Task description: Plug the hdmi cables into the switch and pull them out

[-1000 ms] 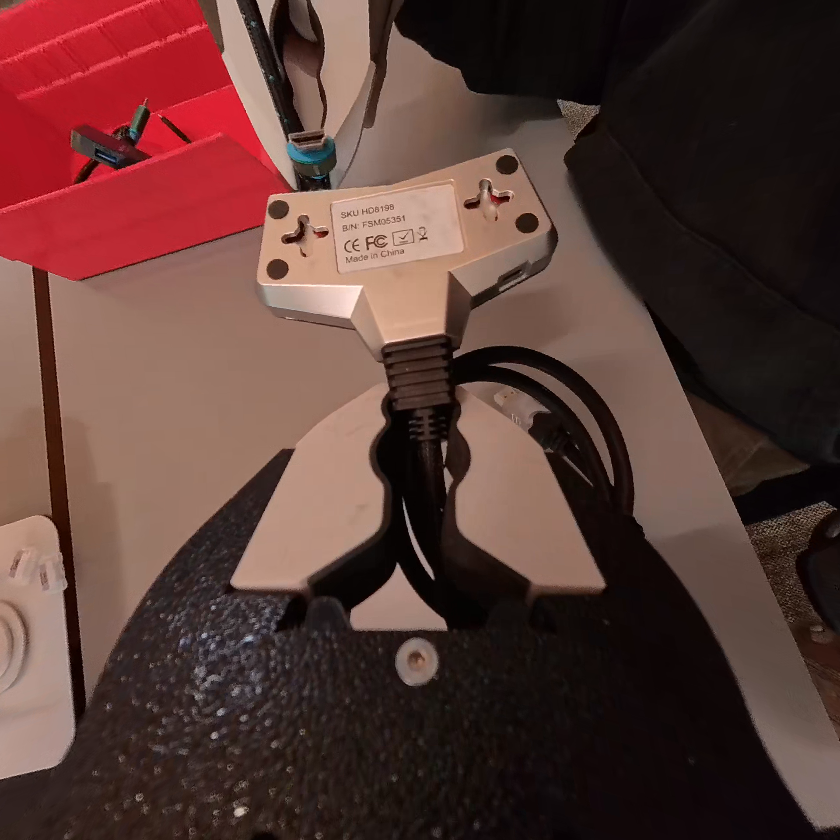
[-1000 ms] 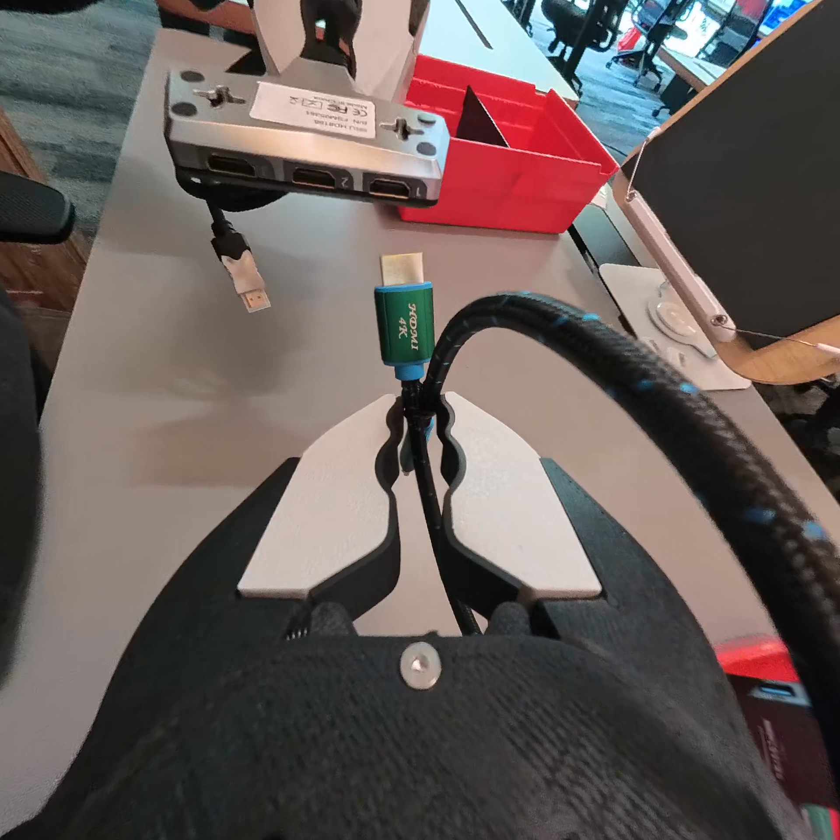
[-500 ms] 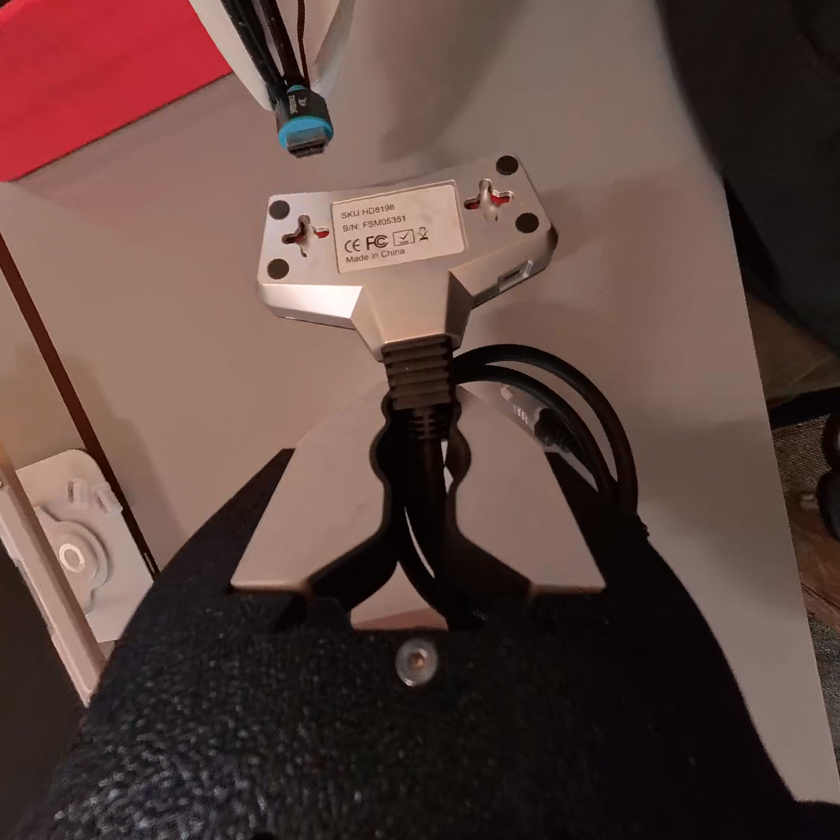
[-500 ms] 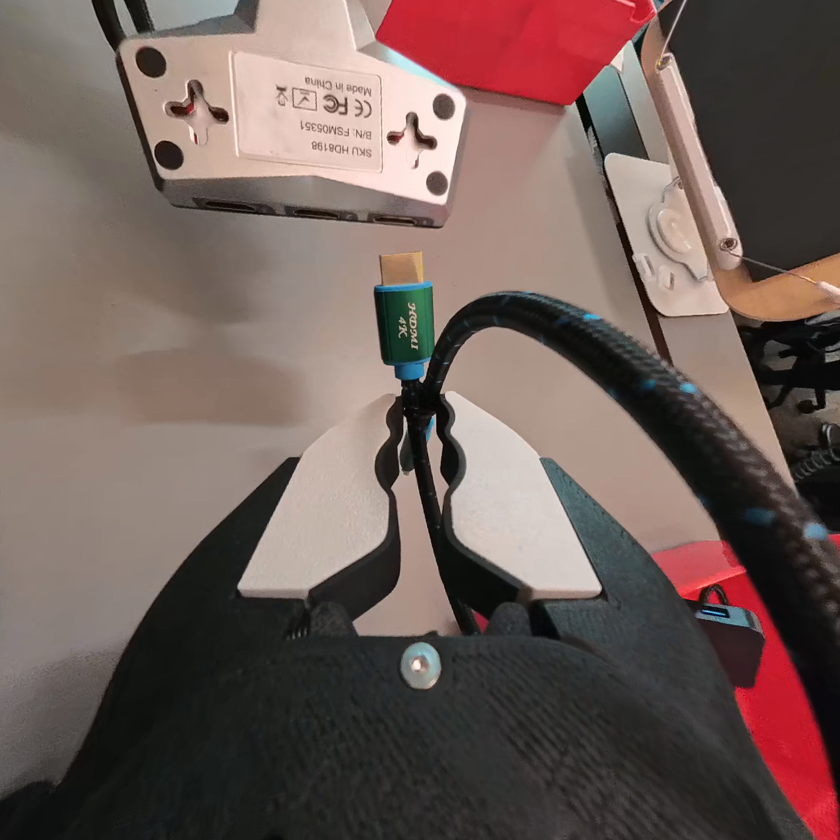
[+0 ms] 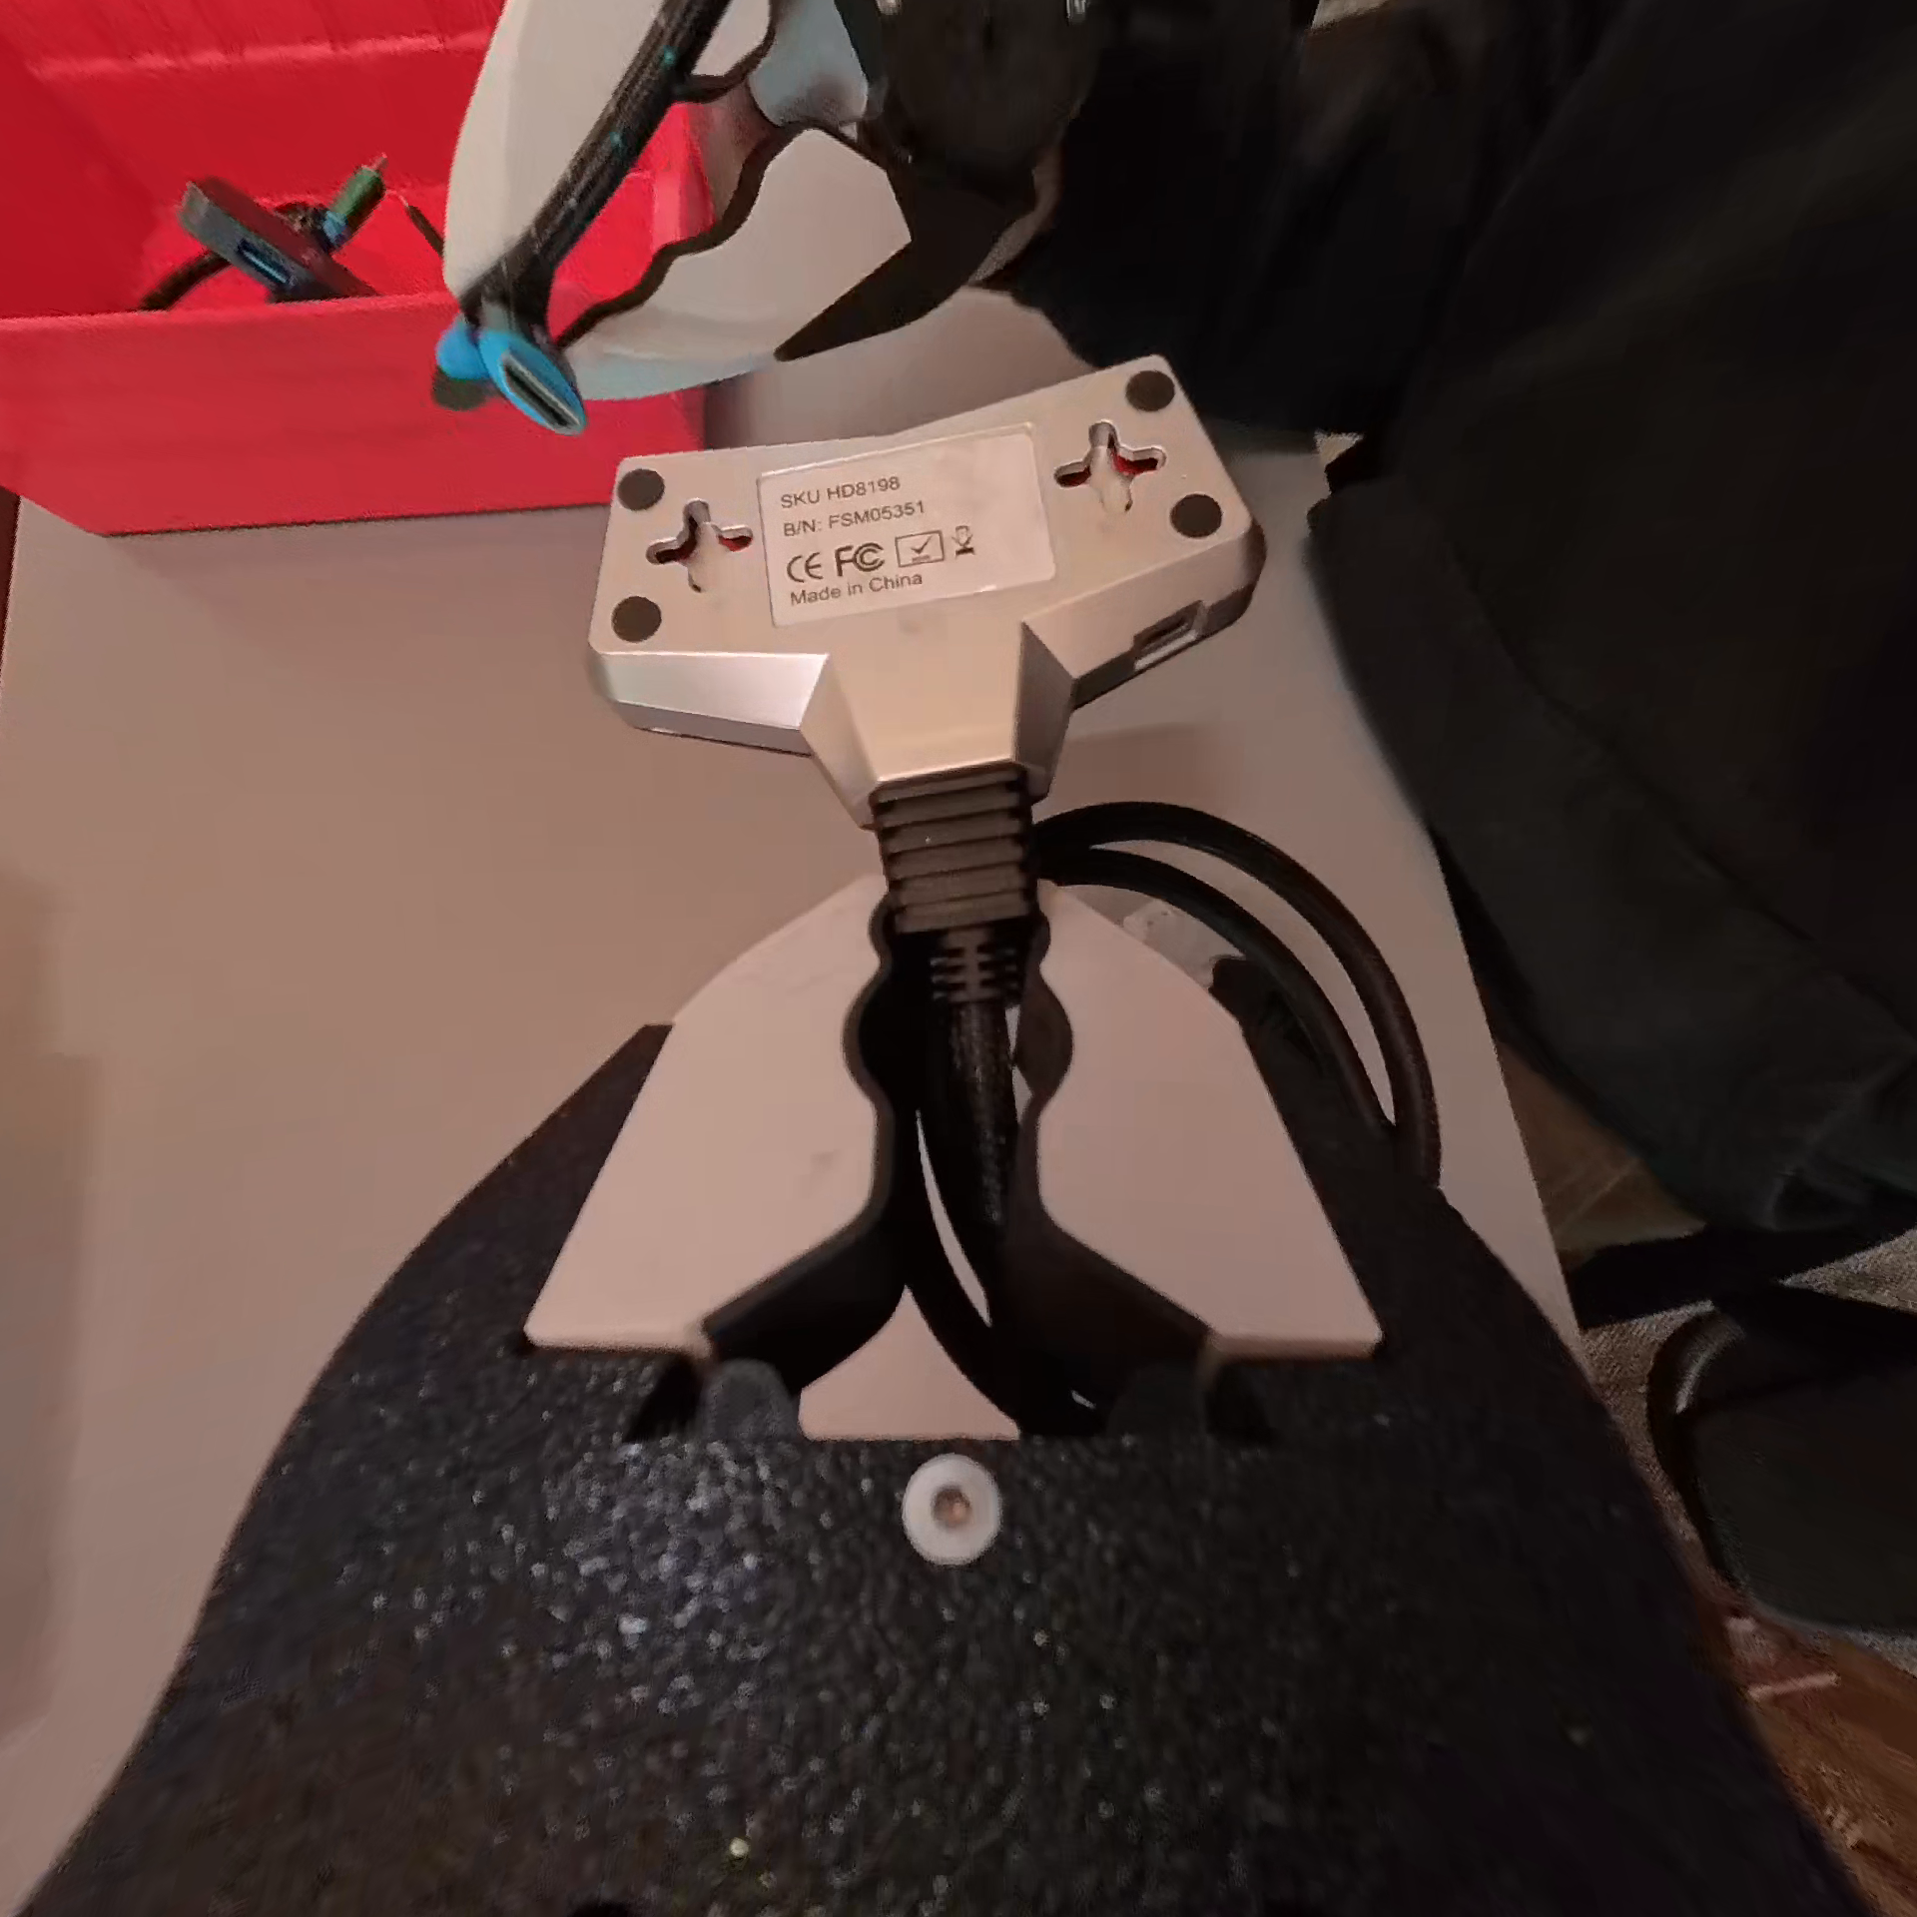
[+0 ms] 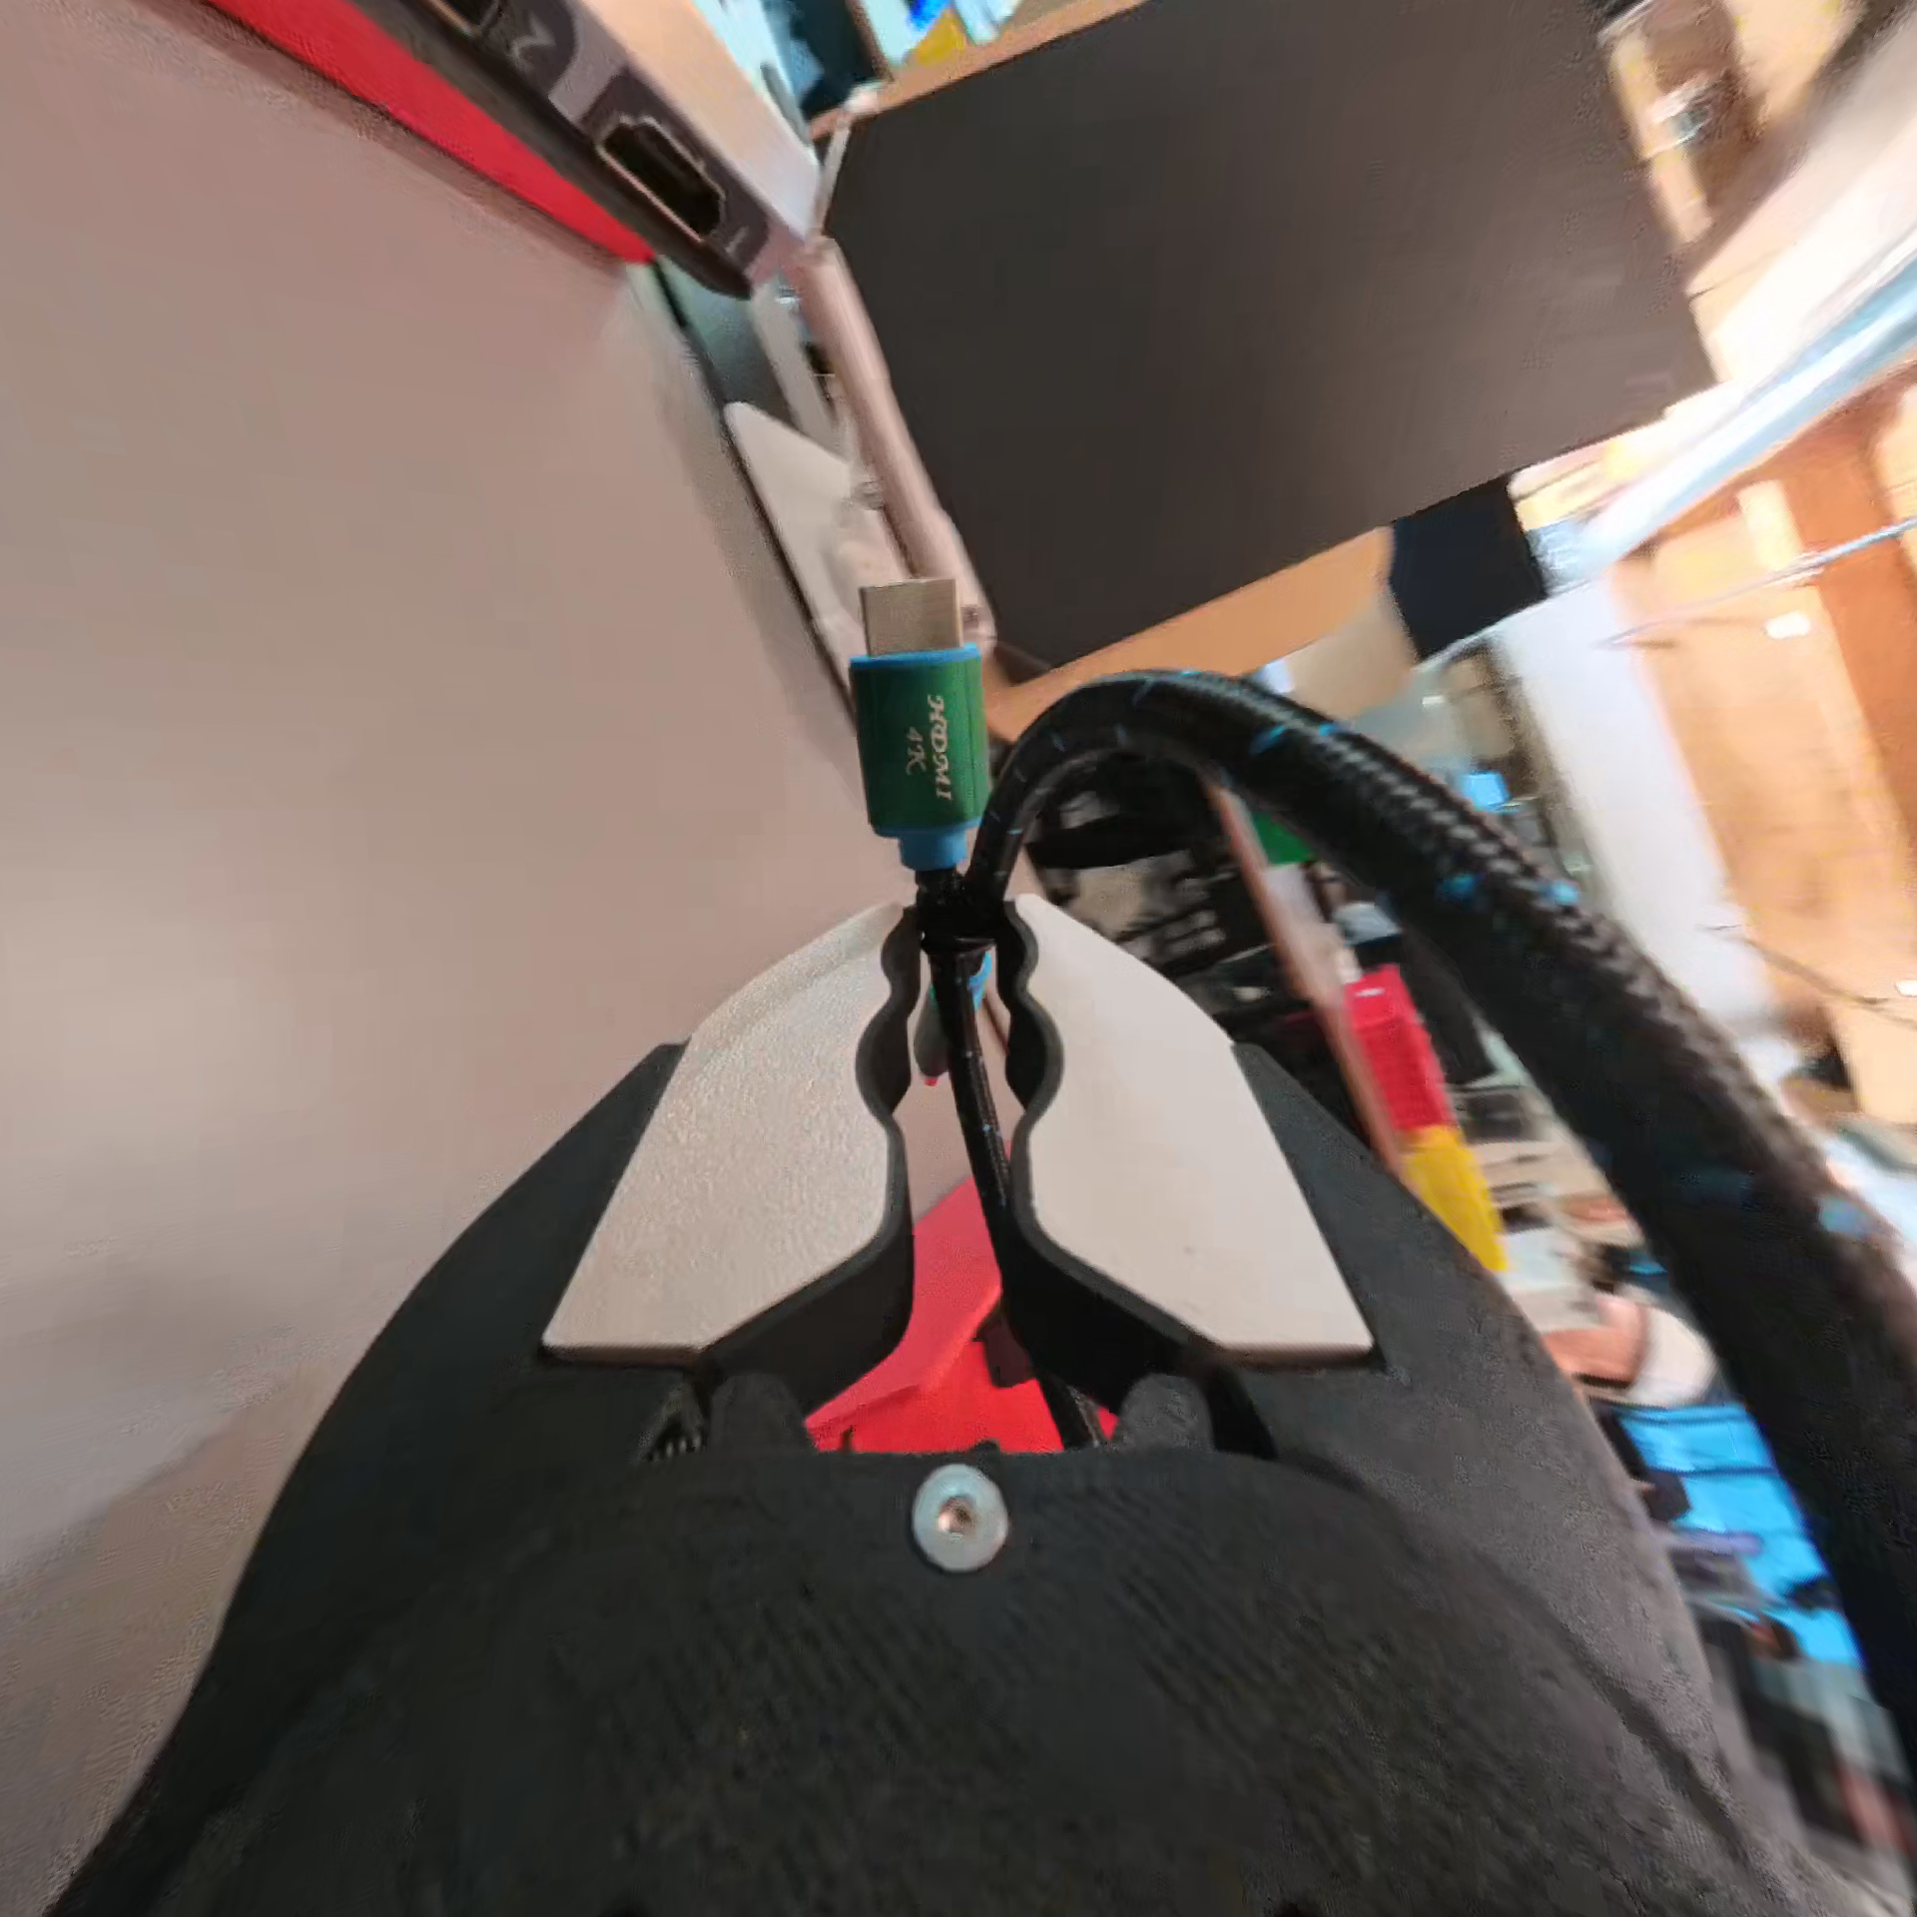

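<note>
Left gripper point(image 5: 960, 939) is clamped on the HDMI switch point(image 5: 923, 560) by its black strain relief, underside w/ label up, held over the table point(image 5: 311, 778). Right gripper point(image 6: 960, 934) pinches the braided HDMI cable point(image 6: 1349, 788) just behind its green plug point(image 6: 918, 742) — half a sec ago that plug sat lined up w/ the ports; now it's swung off to the left end, tilted, so insertion needs re-aiming

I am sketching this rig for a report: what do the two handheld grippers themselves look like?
Both look alike. The left gripper and the right gripper each have a black, grainy, rounded body with a small silver screw at its middle. Each carries two flat, pale grey fingers with black wavy inner edges, tapering toward the tips. No cables of their own show.
</note>
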A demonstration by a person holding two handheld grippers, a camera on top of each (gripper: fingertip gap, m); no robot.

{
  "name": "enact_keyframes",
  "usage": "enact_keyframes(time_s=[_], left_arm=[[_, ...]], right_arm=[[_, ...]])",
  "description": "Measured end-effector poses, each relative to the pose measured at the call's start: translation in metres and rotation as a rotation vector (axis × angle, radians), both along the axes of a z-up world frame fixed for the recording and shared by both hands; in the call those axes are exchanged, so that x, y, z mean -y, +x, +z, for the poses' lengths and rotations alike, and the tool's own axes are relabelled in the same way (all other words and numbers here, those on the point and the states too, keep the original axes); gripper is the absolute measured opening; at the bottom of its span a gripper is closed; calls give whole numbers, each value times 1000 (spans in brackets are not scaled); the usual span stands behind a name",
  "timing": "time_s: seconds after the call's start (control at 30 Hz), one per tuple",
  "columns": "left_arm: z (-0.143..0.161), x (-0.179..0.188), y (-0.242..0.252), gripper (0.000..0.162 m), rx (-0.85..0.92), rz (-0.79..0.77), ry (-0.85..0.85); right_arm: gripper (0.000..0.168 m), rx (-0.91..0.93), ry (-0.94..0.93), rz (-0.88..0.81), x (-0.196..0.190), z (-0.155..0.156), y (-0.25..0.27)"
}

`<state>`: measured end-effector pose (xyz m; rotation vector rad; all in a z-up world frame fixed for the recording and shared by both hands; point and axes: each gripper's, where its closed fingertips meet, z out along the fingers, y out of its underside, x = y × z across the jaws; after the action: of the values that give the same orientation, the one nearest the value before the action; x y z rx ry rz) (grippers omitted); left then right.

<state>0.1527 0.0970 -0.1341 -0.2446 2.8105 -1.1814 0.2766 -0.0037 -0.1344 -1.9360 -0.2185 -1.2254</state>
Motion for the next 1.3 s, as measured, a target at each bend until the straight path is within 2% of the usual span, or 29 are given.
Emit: enact_keyframes(time_s=[0.17, 0.37, 0.43, 0.5, 0.67, 1.0, 1.13, 1.3], left_arm=[[2, 0, 2, 17, -19, 34, -66], [-4, -1, 9, 18, -101, 119, -156], [-15, -6, 14, 18, -101, 164, -122], [-27, -10, 17, 18, -84, 186, -62], [-42, -12, 15, 17, -68, 177, 5], [-38, -11, 19, 16, -77, 204, -56], [-29, -5, 16, 17, -132, 232, -74], [-7, 13, 4, 17, -249, 161, -232]], right_arm=[[14, 227, 70, -46, 5, 21, 1], [13, 313, 43, -26, 3, 20, -3], [14, 284, 21, 3, -1, 12, -4], [14, 182, -13, 66, -8, -3, -6], [14, -35, -57, 134, -13, -29, -9], [14, -21, -11, 123, -8, -23, -4], [14, 107, -8, 57, -4, -13, 1], [13, 346, 18, -44, 4, 14, 1]])
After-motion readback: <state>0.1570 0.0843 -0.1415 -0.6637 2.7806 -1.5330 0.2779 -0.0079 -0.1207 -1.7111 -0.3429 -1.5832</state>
